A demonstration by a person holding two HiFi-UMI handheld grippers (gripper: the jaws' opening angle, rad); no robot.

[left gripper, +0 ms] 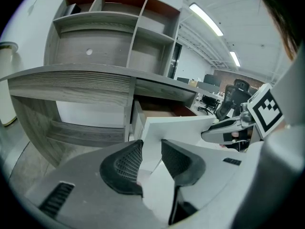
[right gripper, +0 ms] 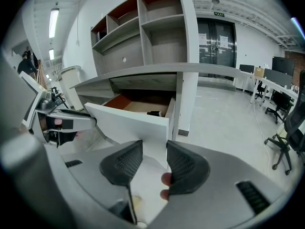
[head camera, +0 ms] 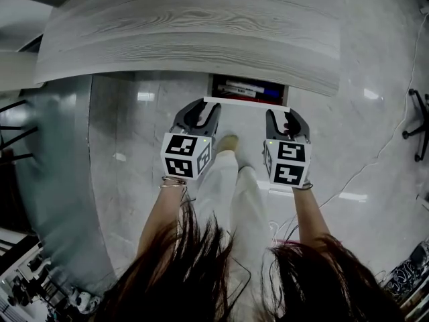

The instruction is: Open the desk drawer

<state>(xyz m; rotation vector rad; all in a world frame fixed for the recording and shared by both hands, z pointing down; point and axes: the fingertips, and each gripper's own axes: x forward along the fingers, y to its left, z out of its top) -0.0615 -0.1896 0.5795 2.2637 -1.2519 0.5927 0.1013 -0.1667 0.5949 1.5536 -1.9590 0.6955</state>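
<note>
White-fronted drawer juts toward the person, front running left-right (left tool and right tool both spread).

The drawer in front of me stands partly out from under the grey wood-grain counter, its white front level and its reddish-brown inside showing.

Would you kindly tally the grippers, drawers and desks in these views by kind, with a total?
Grippers: 2, the left gripper and the right gripper
Drawers: 1, the drawer, pulled open
Desks: 1, the desk
Total: 4
</note>
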